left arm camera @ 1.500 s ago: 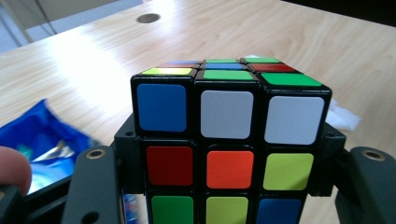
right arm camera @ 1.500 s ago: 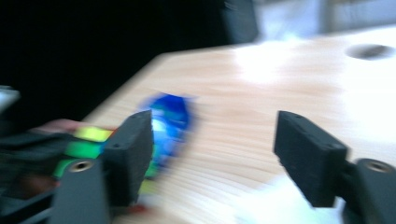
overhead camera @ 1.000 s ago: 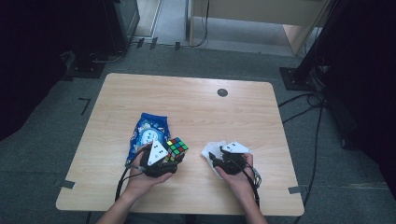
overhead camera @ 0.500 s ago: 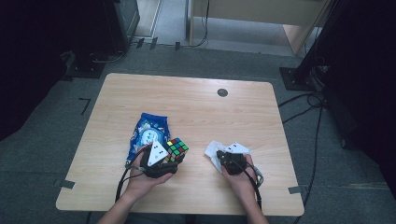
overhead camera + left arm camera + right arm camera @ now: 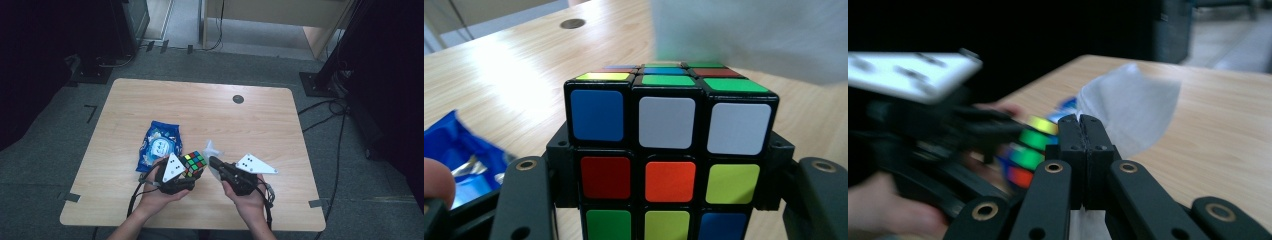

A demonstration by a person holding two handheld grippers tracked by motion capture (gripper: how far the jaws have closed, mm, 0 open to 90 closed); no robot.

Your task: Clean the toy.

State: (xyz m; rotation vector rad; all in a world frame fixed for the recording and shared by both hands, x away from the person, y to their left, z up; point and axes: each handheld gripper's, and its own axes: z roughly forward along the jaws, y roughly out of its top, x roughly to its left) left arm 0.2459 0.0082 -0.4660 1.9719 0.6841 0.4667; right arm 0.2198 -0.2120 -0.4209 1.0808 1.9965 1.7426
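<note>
Pale wooden bench (image 5: 260,115) on grey carpet, dark stands behind. Near its front edge, left gripper (image 5: 186,168) clamped on a scrambled multicoloured plastic puzzle cube (image 5: 669,145), jaws pressing opposite faces. Just beside it, right gripper (image 5: 1083,131) pressed together, pinching a thin white wipe (image 5: 1133,107), lifted off the wood. Crinkly blue foil wipe packet (image 5: 160,145) lying left of the cube. Cube likely stiff, light, slick-faced; best gripped flat across faces. Wipe limp, featherweight; best pinched at an edge.
</note>
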